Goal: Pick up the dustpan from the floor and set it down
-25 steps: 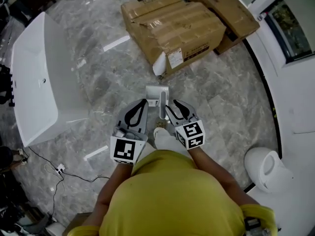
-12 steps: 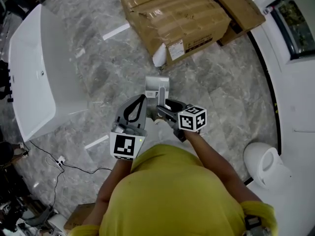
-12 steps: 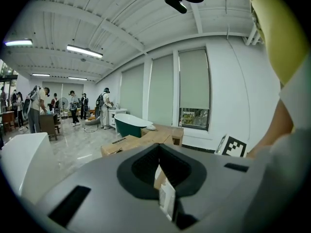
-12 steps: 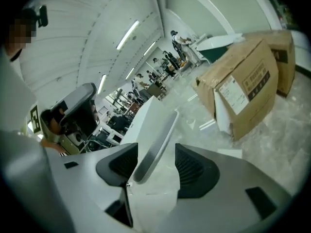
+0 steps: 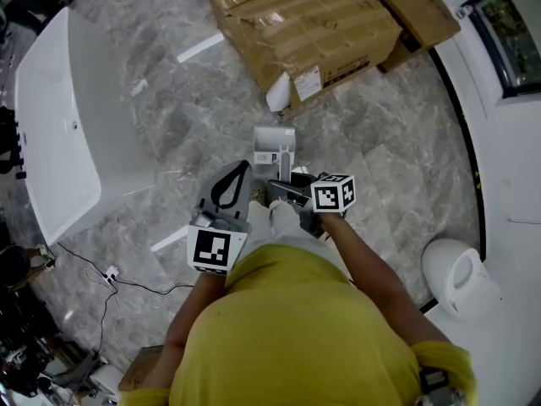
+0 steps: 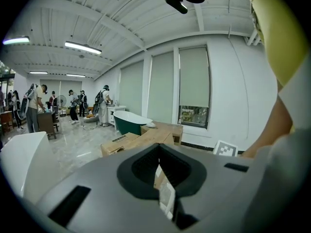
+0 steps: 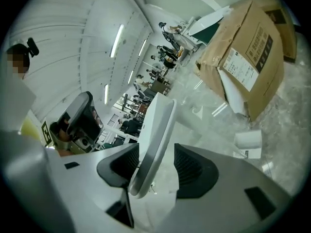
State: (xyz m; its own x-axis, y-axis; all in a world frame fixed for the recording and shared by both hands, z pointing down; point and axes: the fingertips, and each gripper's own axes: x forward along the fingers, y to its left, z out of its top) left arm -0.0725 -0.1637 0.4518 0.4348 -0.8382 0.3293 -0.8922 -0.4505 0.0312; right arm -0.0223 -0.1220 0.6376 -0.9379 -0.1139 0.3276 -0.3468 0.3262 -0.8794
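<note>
Close under the head camera: both tools sit just ahead of the person's body, side by side. The left hand-held gripper [image 5: 241, 172] has its jaws together with nothing between them, only a thin slit of background showing through. It lies beside the work, not on it.

The right hand-held gripper [image 7: 158, 169] is the nearer one, its marker cube [image 5: 332, 193] turned up. Its jaws stand wide and have just been opening. The handle [image 7: 156, 130] passes between them, close against one pad with a clear gap to the other. Nothing is clamped.

The dustpan [image 5: 275, 144] lies straight ahead of the right hand-held gripper, its pan on the grey stone floor [image 5: 169, 134]. Its long axis runs from the pan back toward the person. The handle end is nearest and the pan points away toward the cardboard box [image 5: 304, 28], near the box but apart from it. How steeply the handle rises I cannot tell from above.

Judgement: the pan looks set down and released. The next move turns on that gap. The right jaws need to back off away from the handle without dragging the near pad along it, or the dustpan could tip or swing.
</note>
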